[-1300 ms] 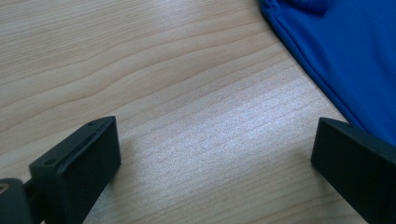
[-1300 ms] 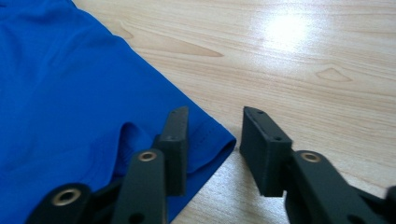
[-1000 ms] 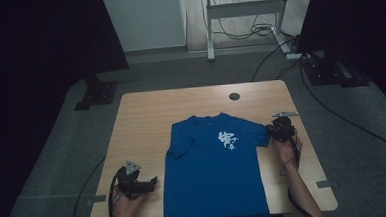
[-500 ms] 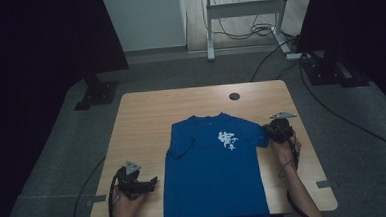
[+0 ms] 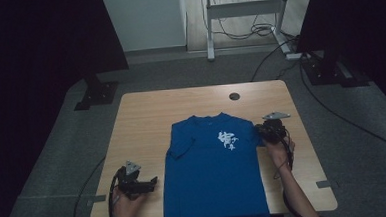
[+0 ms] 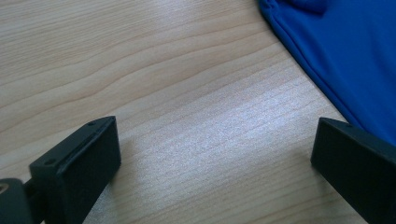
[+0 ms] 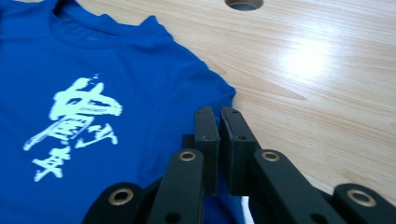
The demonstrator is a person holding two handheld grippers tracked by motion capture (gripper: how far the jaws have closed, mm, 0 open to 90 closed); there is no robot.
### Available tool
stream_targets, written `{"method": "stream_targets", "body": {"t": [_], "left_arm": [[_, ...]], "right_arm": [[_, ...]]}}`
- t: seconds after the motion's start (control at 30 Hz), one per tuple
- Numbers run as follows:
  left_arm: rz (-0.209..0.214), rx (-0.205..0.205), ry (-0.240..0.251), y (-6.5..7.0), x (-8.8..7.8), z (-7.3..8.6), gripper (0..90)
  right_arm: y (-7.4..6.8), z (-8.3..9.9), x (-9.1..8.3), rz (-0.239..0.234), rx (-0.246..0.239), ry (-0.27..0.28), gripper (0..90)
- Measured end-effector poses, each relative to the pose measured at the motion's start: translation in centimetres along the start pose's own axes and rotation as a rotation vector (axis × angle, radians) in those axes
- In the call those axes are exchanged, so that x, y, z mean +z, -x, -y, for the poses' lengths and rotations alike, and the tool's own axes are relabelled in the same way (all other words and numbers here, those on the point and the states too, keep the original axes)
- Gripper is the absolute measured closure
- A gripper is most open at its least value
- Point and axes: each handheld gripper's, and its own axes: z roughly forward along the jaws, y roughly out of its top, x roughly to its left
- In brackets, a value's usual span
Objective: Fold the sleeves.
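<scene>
Pinching the right sleeve of the blue T-shirt (image 7: 107, 70) in my right gripper (image 7: 218, 116), left gripper (image 6: 210, 154) wide, I risk dragging the whole shirt across the surface (image 5: 146, 116).

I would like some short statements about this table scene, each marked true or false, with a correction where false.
1. The blue T-shirt lies flat with its white print facing up. True.
2. The left claw has its jaws closed on the shirt's hem. False: its jaws stand wide apart over bare wood, and the shirt's edge lies beside one jaw.
3. The right claw has its jaws closed together at the shirt's sleeve. True; whether cloth is pinched between them cannot be told.
4. The round hole in the table is covered by the shirt. False: it lies open, beyond the collar.
5. The shirt is folded in half. False: it is spread out.
</scene>
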Motion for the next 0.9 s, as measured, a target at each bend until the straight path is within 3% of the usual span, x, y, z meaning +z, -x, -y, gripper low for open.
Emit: {"method": "stream_targets", "body": {"t": [0.53,0.9], "left_arm": [[0.000,0.000,0.000,0.0,0.0,0.0,1.5],[0.000,0.000,0.000,0.0,0.0,0.0,1.5]], "right_arm": [[-2.6,-0.4,0.6,-0.064,-0.006,0.019,85.5],[-4.6,-0.9,1.4,-0.080,-0.024,0.021,85.4]]}}
